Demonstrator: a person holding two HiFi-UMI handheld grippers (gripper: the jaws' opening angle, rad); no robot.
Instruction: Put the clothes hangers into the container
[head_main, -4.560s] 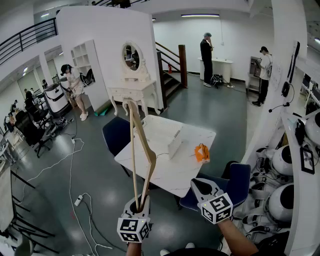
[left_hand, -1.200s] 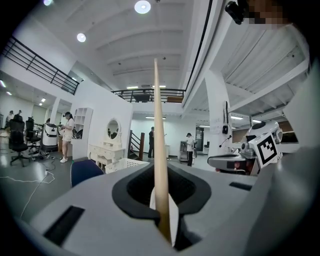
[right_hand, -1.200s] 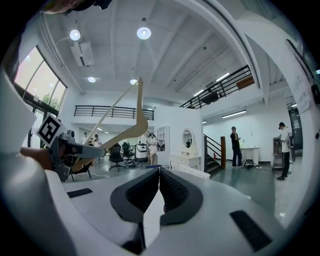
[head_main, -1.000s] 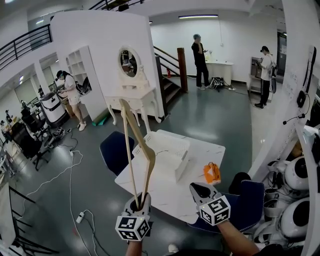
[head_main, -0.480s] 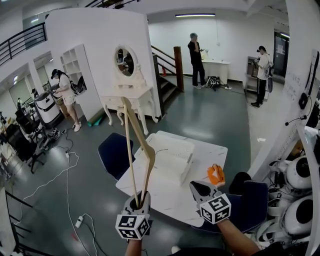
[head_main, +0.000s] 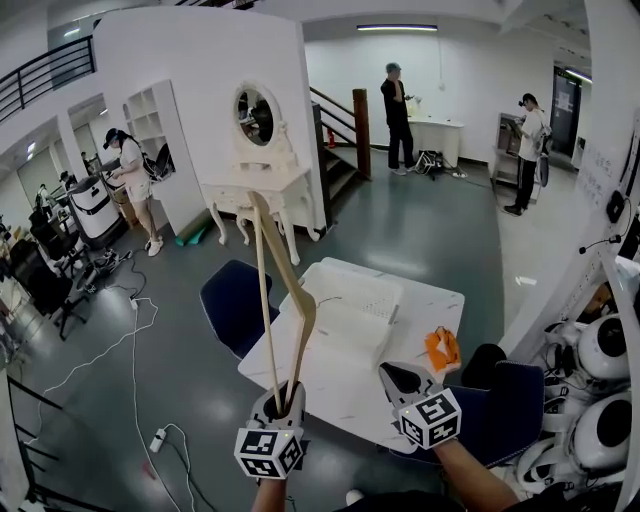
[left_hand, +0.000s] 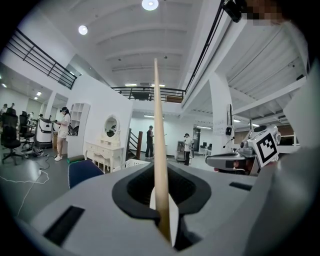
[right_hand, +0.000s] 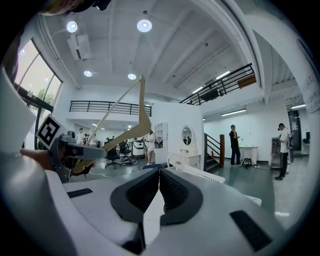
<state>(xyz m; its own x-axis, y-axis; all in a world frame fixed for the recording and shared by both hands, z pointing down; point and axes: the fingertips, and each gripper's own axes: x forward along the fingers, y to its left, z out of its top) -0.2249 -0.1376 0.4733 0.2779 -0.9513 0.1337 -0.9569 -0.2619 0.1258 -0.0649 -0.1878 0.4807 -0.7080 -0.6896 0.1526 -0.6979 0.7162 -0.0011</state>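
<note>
A pale wooden clothes hanger (head_main: 264, 290) stands upright in front of me, its lower corner clamped in my left gripper (head_main: 283, 400), which is shut on it. In the left gripper view the hanger (left_hand: 159, 150) rises straight up from between the jaws of that gripper (left_hand: 161, 182). My right gripper (head_main: 395, 375) is beside it to the right, shut, with nothing in it (right_hand: 159, 177). The container, a white slatted basket (head_main: 352, 305), sits on a white table (head_main: 330, 390) just beyond both grippers. From the right gripper view I see the hanger (right_hand: 142, 107) and the basket (right_hand: 195, 172).
An orange object (head_main: 441, 348) lies at the table's right edge. One blue chair (head_main: 232, 300) stands left of the table, another (head_main: 505, 405) at its near right. A white vanity with mirror (head_main: 262, 170) is behind; cables cross the floor at left, white equipment crowds the right.
The table and basket have come slightly nearer and shifted right in the head view. Both grippers keep their places, and the hanger stays upright in the left one.
</note>
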